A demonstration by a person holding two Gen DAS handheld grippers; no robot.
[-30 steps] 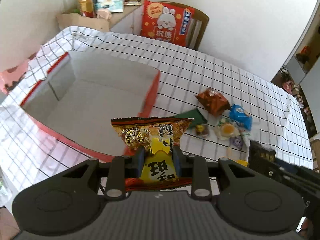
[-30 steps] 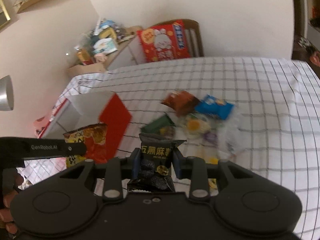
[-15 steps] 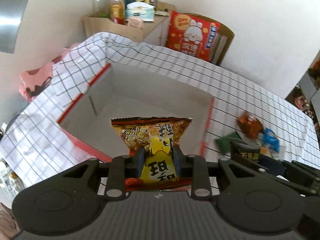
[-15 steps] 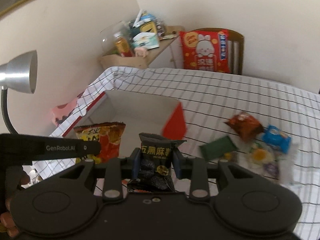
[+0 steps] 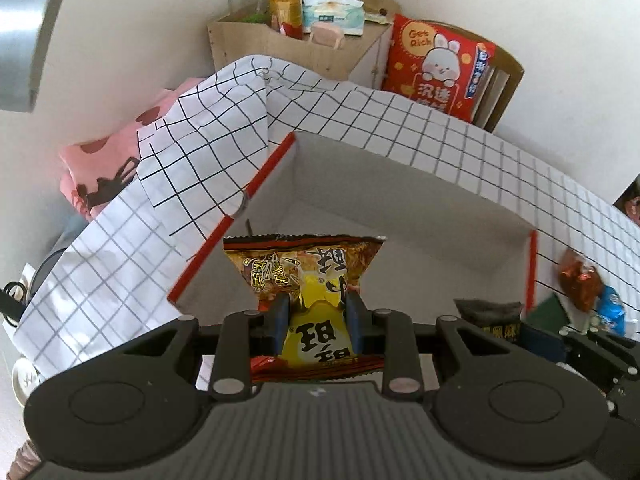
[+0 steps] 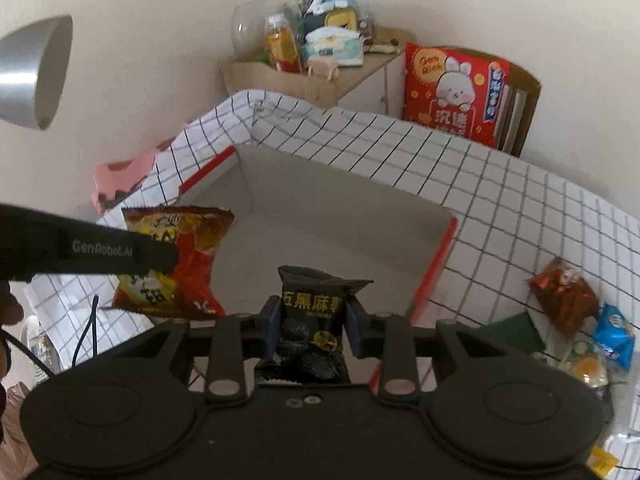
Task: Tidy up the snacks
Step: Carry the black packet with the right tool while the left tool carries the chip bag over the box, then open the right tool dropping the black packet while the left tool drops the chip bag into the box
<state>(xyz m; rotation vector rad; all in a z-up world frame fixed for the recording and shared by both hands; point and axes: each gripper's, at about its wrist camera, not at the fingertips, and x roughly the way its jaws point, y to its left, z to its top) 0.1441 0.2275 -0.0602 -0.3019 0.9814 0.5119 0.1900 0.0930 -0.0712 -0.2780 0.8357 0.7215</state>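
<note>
My left gripper [image 5: 316, 322] is shut on a yellow and red snack bag [image 5: 308, 276] and holds it above the near left part of an open red-edged box [image 5: 400, 208]. My right gripper [image 6: 312, 326] is shut on a black sesame snack packet [image 6: 316, 304] and holds it above the box's [image 6: 340, 216] near edge. The left gripper [image 6: 80, 246] and its yellow bag [image 6: 176, 264] show at the left in the right wrist view. The black packet [image 5: 490, 316] shows at the right in the left wrist view. The box looks empty inside.
Loose snacks lie on the checked tablecloth right of the box: a brown bag [image 6: 564, 294], a blue packet [image 6: 614, 336], a green packet [image 6: 516, 334]. A cluttered wooden shelf [image 5: 304, 40] and a chair with a red cushion [image 5: 438, 66] stand beyond the table. A metal lamp [image 6: 36, 72] hangs at left.
Both grippers have moved left, from over the loose snacks to above the box, each still holding its packet. The box now fills the middle of both views.
</note>
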